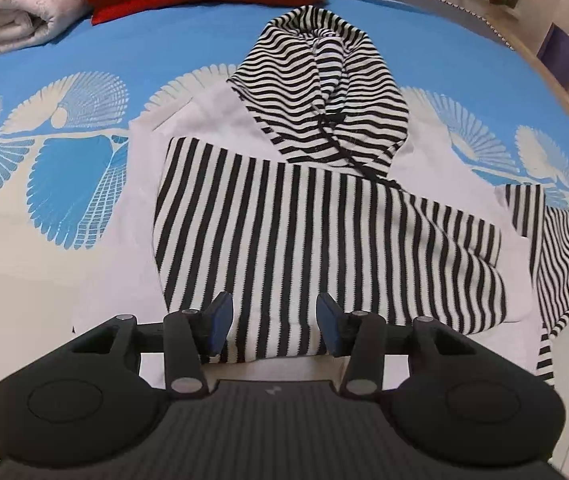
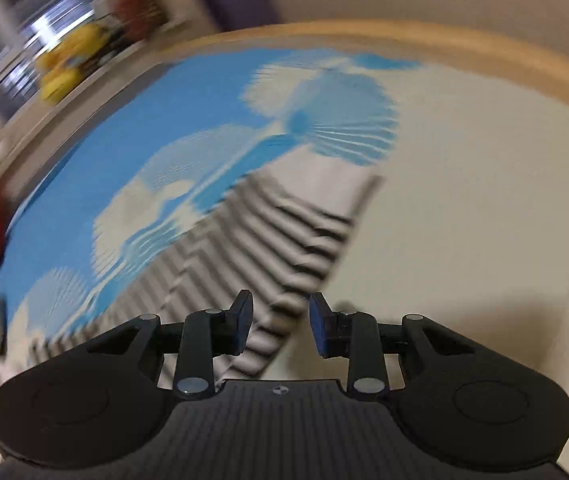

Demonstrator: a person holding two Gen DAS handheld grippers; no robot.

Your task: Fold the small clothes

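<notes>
A small striped hoodie (image 1: 324, 216) lies flat on a blue patterned bed (image 1: 144, 52), one sleeve folded across its body, the other sleeve (image 1: 556, 248) spread out. Left tool (image 1: 272, 322) hovers released above the hem; right tool (image 2: 280, 320) (blurred view) also released, over that sleeve. Folding seems barely started.

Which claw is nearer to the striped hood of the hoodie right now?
Left, as far as I can judge. The left claw hovers open over the hoodie's bottom hem, with the striped hood straight ahead. The right claw is open over the outstretched sleeve, hood out of view.
</notes>
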